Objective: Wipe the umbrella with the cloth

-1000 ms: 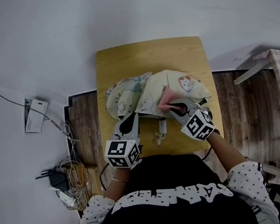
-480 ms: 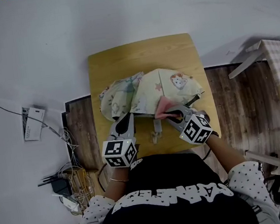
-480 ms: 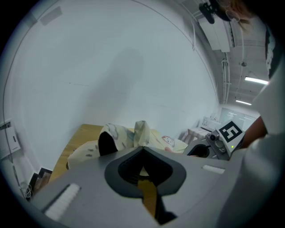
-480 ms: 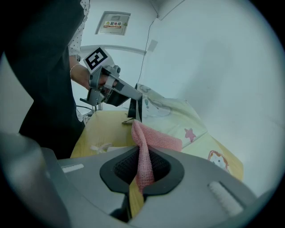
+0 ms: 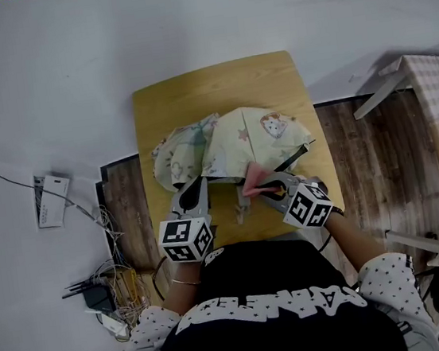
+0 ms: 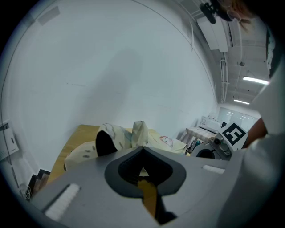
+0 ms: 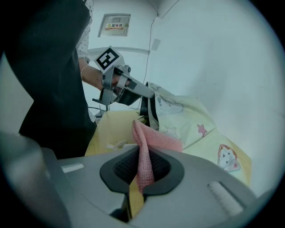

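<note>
Change since a sec ago: the R gripper (image 5: 265, 189) has dragged the cloth (image 5: 253, 181) down the umbrella (image 5: 239, 140) toward us. It went from mid-panel, below the cartoon print (image 5: 275, 125), to the canopy's near rim at approx. 5 o'clock. We read that as one wipe stroke just about spent, since the cloth is now at the fabric's edge w/ bare table (image 5: 215, 83) next.

Fingers, R side: pressed onto the pink cloth. A fold runs up between them and flops over toward the canopy.

Fingers, L side: the L gripper (image 5: 197, 188) hasn't budged. Its fingers are pressed together at the canopy's 7 o'clock edge, w/ a tuft of pale fabric standing up right at the tips. So we judge it's nipping the umbrella to hold it steady.

The umbrella lies collapsed and rumpled across the table's near half, strap hanging off the near side btw. the grippers.

What it means: only the near-right panel has had a pass, as far as we can judge. The panels at 10–12 o'clock look untouched. Next we'd lift the cloth, carry it back up the canopy and start a new stroke. The L grip is worth keeping, as loose fabric would bunch under the cloth.
</note>
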Demonstrator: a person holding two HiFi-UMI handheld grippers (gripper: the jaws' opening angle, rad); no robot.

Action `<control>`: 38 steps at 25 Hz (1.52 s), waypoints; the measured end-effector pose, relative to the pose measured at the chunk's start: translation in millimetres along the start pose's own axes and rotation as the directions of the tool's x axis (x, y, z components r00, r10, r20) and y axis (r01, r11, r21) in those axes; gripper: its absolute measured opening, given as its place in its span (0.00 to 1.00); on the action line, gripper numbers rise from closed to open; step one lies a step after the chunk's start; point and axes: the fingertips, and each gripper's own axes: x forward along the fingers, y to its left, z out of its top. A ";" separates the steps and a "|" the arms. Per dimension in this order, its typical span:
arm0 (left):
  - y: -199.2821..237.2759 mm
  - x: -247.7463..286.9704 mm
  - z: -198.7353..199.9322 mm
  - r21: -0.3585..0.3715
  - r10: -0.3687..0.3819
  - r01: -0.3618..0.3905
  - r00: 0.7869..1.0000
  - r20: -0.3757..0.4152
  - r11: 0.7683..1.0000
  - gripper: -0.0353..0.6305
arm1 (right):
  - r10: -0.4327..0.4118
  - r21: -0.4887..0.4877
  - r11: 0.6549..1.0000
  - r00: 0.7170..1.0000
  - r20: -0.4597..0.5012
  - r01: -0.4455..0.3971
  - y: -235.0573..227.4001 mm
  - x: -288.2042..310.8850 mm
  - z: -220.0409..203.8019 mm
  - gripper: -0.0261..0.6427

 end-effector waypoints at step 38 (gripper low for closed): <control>0.9 -5.5 -2.6 -0.038 0.026 -0.026 1.000 -0.001 0.999 0.05 | -0.435 0.149 0.893 0.900 0.043 0.425 -165.4 -51.9 1.7 0.09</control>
